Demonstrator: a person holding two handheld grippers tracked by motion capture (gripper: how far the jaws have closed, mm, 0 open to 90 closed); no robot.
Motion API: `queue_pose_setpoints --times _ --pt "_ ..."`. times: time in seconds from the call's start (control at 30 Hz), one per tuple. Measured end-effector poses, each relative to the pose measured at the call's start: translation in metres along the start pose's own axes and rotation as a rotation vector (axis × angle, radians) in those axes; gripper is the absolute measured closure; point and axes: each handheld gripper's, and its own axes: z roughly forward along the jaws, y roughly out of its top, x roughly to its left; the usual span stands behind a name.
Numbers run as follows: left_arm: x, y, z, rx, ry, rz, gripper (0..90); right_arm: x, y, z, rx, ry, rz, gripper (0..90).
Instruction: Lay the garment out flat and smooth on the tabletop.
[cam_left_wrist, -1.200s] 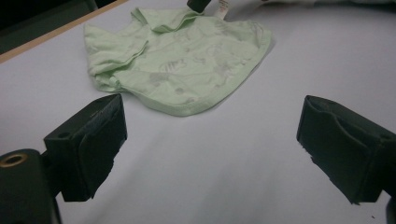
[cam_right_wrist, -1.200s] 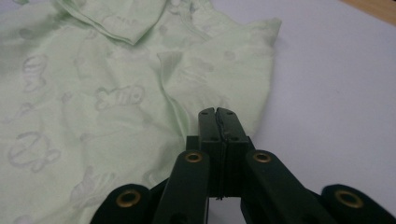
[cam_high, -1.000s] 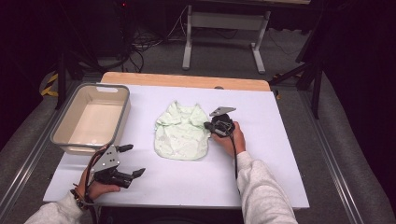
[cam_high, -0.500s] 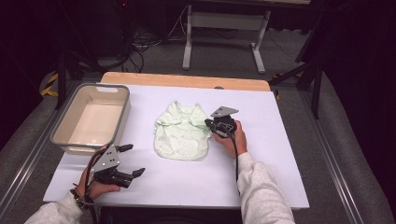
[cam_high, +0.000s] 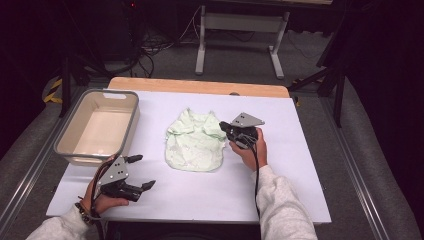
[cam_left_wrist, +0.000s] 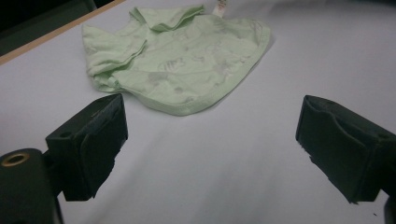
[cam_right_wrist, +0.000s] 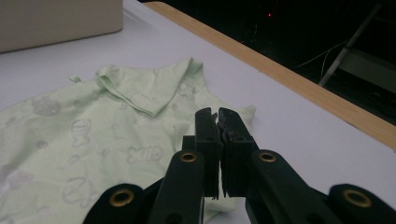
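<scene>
A pale green printed baby garment (cam_high: 195, 142) lies flat on the white table cover, and it is also seen in the left gripper view (cam_left_wrist: 187, 60) and the right gripper view (cam_right_wrist: 93, 140). My right gripper (cam_high: 222, 126) hovers over the garment's right edge near the collar. Its jaws (cam_right_wrist: 217, 114) are shut with no cloth between them; they have just been opening a trace, with only a thin slit between the pads. My left gripper (cam_high: 144, 171) rests near the front left of the table, open and empty (cam_left_wrist: 210, 135), pointing toward the garment.
A beige rectangular tub (cam_high: 65, 145) stands empty at the left of the table. The white cover (cam_high: 300, 175) leaves a wooden strip (cam_high: 200, 86) bare along the far edge. Metal rails run along both sides of the table.
My right gripper has lifted off the garment's right edge and drawn slightly away from it. The garment and my left gripper have stayed put.
</scene>
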Motion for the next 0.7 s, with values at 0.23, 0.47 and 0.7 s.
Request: queue_pose_setpoints --times 0.23,0.47,0.7 --pt "0.0 0.0 0.0 0.001 0.0 0.002 9.9 0.005 0.004 -0.011 -0.038 -0.004 -0.008 85.1" --pt "-0.001 0.001 0.0 0.0 -0.006 0.005 9.9 0.009 0.007 -0.022 -0.067 0.006 -0.012 79.9" --pt "-0.002 0.002 -0.001 0.0 -0.001 0.011 10.6 0.017 0.01 -0.033 -0.093 -0.007 -0.03 65.2"
